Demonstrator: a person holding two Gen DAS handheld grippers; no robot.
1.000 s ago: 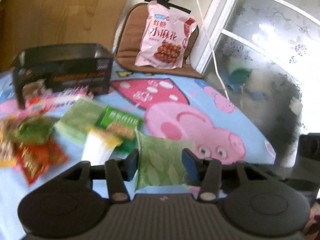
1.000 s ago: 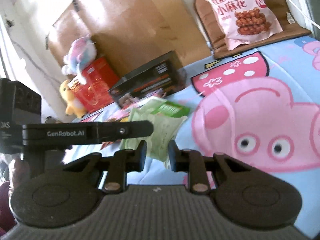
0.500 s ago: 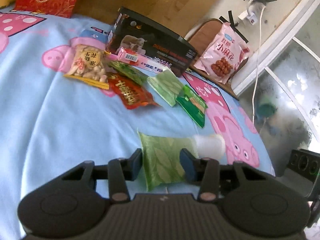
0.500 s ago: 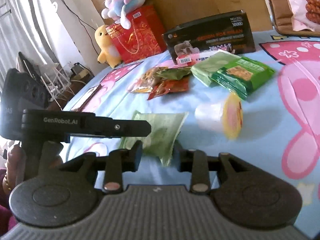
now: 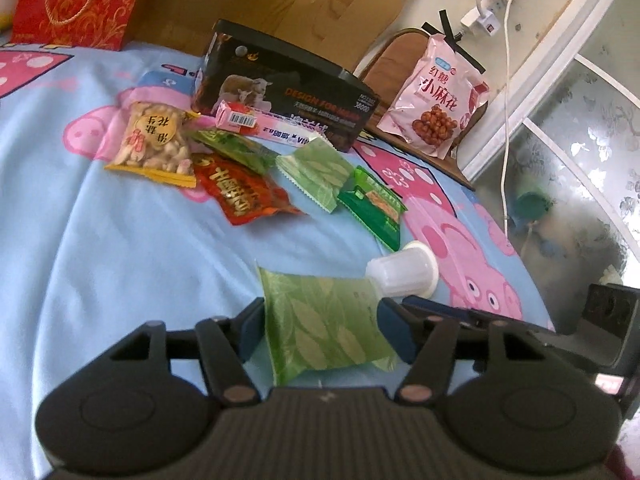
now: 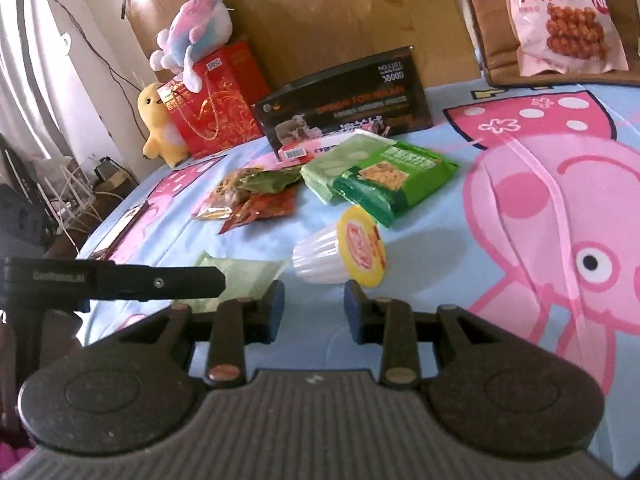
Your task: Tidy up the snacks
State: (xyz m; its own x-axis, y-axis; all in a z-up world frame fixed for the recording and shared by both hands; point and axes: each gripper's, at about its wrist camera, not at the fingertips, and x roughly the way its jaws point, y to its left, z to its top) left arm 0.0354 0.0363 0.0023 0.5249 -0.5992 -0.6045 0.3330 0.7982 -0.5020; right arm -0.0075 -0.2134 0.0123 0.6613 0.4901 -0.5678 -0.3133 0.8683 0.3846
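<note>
Now your left claw (image 5: 320, 326) is opening around the green packet (image 5: 324, 320) on the bed (image 5: 120, 260). Your right claw (image 6: 314, 308) is apart and empty, cup (image 6: 340, 252) at 12 o'clock.

Snack colours on a cartoon-pig sheet

Pale blue sheet (image 5: 100, 280) printed with pink pigs; leaf-patterned light green packet (image 5: 324, 328); translucent white jelly cup (image 6: 320, 258) with yellow-and-red lid; dark green cracker packet (image 6: 396, 182); glossy red packet (image 5: 240, 192) with gold lettering; yellow-edged clear peanut bag (image 5: 154, 144); black box (image 5: 288, 92) with orange print; pink bag (image 5: 436, 104) showing brown twists; red-and-gold gift bag (image 6: 216, 100).
</note>
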